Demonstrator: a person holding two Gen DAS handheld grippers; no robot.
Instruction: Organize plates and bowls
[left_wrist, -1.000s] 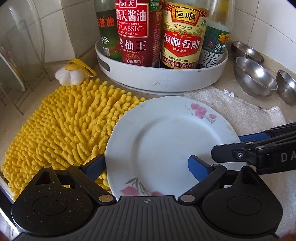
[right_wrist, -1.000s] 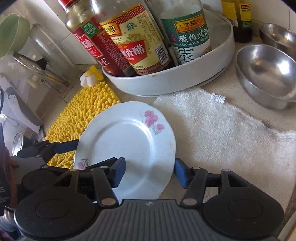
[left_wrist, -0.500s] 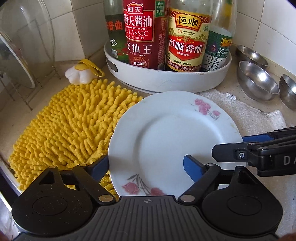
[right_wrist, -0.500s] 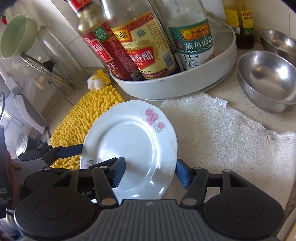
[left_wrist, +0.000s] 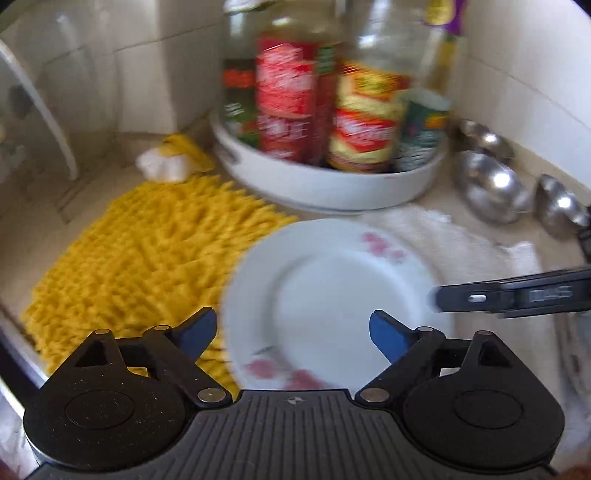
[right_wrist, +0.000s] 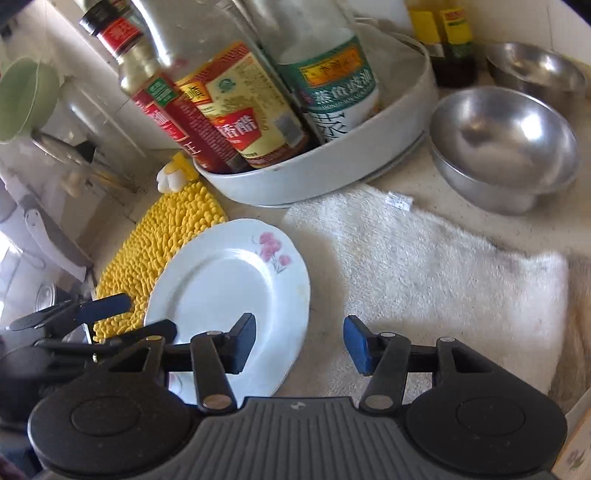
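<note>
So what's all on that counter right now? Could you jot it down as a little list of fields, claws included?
plate: white floral plate, partly on the yellow mat, partly on the white towel
bowls: stacked steel bowls beside the towel, another bowl behind
tray: round white tray holding sauce bottles
left claw: open, over the plate's near edge
right claw: open, straddling the plate's right rim
grip: neither claw is closed on the plate
</note>
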